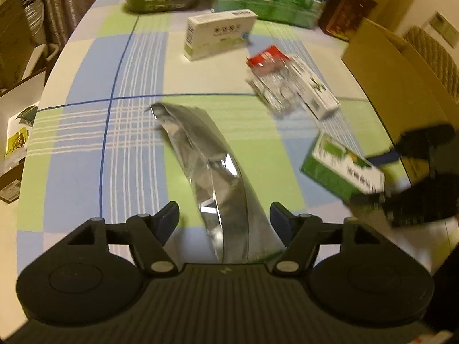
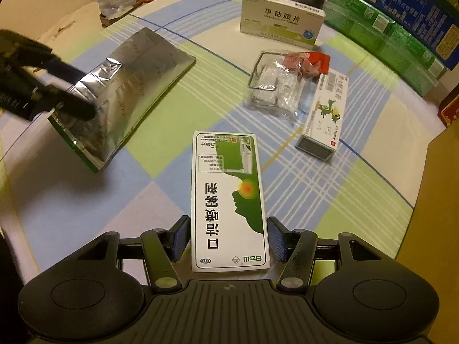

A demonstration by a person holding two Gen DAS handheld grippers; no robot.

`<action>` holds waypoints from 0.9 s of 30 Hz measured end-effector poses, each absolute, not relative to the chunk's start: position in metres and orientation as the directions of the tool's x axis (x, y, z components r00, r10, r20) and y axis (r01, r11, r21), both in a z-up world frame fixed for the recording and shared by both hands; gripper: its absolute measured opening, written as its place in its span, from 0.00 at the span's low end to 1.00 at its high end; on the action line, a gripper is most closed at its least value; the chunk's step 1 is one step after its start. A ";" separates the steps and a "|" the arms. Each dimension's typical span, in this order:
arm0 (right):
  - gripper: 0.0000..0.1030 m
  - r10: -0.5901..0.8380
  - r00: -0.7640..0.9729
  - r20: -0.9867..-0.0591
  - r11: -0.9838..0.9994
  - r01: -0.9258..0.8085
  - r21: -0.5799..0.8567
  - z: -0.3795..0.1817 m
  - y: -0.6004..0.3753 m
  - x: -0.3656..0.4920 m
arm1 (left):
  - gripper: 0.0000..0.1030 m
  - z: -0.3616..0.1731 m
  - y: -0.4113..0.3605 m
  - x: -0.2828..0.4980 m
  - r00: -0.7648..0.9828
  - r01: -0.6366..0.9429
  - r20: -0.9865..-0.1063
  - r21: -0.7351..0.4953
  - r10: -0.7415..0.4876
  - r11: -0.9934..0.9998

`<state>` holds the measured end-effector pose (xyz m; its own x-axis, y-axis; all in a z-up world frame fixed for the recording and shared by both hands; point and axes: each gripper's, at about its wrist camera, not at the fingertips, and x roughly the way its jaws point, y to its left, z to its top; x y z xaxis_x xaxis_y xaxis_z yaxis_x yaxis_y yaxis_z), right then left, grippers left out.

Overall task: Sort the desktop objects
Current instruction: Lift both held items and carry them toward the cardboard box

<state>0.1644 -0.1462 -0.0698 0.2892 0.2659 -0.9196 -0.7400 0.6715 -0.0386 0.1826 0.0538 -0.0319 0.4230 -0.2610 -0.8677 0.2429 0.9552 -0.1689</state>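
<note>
— What can you read from your right wrist camera?

— The green-and-white box (image 2: 229, 203) between your right gripper's (image 2: 228, 239) fingers carries large upside-down characters, "口洽喷雾剂" as best you can make out, with "15毫升" near its far end and an "OTC" oval at the near end.

— And further back?

— The white box (image 2: 282, 21) standing at the far side reads "甲钴胺片", with a line of Latin letters beneath that ends in "Tablets"; the first word is too small to be sure of.

— Anything else?

— The long white box (image 2: 325, 114) has a barcode and small print, unreadable. In your left wrist view all print is blurred.
</note>
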 end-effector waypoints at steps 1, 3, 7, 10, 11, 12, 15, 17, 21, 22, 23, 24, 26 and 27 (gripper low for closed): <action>0.52 0.270 0.294 -0.917 0.675 -0.737 -0.037 -0.070 -0.147 0.165 | 0.65 -0.034 0.052 0.188 0.425 0.230 -0.868 -0.171 -0.257 0.958; 0.53 0.279 0.300 -0.912 0.682 -0.730 -0.032 -0.070 -0.148 0.167 | 0.66 -0.039 0.048 0.199 0.422 0.209 -0.871 -0.174 -0.249 0.962; 0.54 0.295 0.316 -0.902 0.687 -0.726 -0.029 -0.070 -0.148 0.171 | 0.67 -0.056 0.040 0.217 0.398 0.187 -0.889 -0.163 -0.227 0.969; 0.57 0.312 0.319 -0.895 0.686 -0.727 -0.019 -0.071 -0.147 0.175 | 0.64 -0.065 0.034 0.227 0.376 0.204 -0.899 -0.154 -0.223 0.967; 0.57 0.317 0.319 -0.893 0.687 -0.726 -0.015 -0.072 -0.148 0.175 | 0.61 -0.067 0.031 0.229 0.372 0.217 -0.903 -0.141 -0.215 0.966; 0.57 0.320 0.316 -0.893 0.689 -0.724 -0.009 -0.073 -0.148 0.176 | 0.60 -0.069 0.028 0.231 0.367 0.230 -0.908 -0.122 -0.202 0.966; 0.58 0.323 0.309 -0.895 0.695 -0.719 0.001 -0.077 -0.148 0.178 | 0.53 -0.071 0.021 0.230 0.370 0.278 -0.915 -0.056 -0.161 0.959; 0.58 0.322 0.311 -0.894 0.698 -0.716 0.003 -0.078 -0.149 0.177 | 0.48 -0.069 0.018 0.227 0.366 0.311 -0.916 -0.047 -0.165 0.949; 0.57 0.326 0.305 -0.895 0.717 -0.696 0.024 -0.080 -0.154 0.175 | 0.45 -0.064 0.012 0.215 0.310 0.417 -0.921 -0.092 -0.237 0.904; 0.57 0.322 0.308 -0.895 0.719 -0.694 0.020 -0.080 -0.154 0.174 | 0.45 -0.063 0.011 0.213 0.303 0.430 -0.922 -0.094 -0.241 0.898; 0.58 0.321 0.309 -0.895 0.722 -0.692 0.020 -0.081 -0.154 0.174 | 0.45 -0.063 0.010 0.211 0.304 0.433 -0.922 -0.088 -0.238 0.897; 0.58 0.320 0.311 -0.895 0.726 -0.687 0.021 -0.081 -0.154 0.174 | 0.46 -0.063 0.009 0.210 0.308 0.429 -0.923 -0.084 -0.233 0.899; 0.58 0.317 0.314 -0.895 0.729 -0.684 0.018 -0.081 -0.154 0.174 | 0.51 -0.063 0.010 0.211 0.314 0.413 -0.922 -0.084 -0.228 0.907; 0.58 0.316 0.315 -0.895 0.729 -0.684 0.017 -0.081 -0.153 0.174 | 0.51 -0.063 0.010 0.212 0.316 0.404 -0.922 -0.081 -0.222 0.911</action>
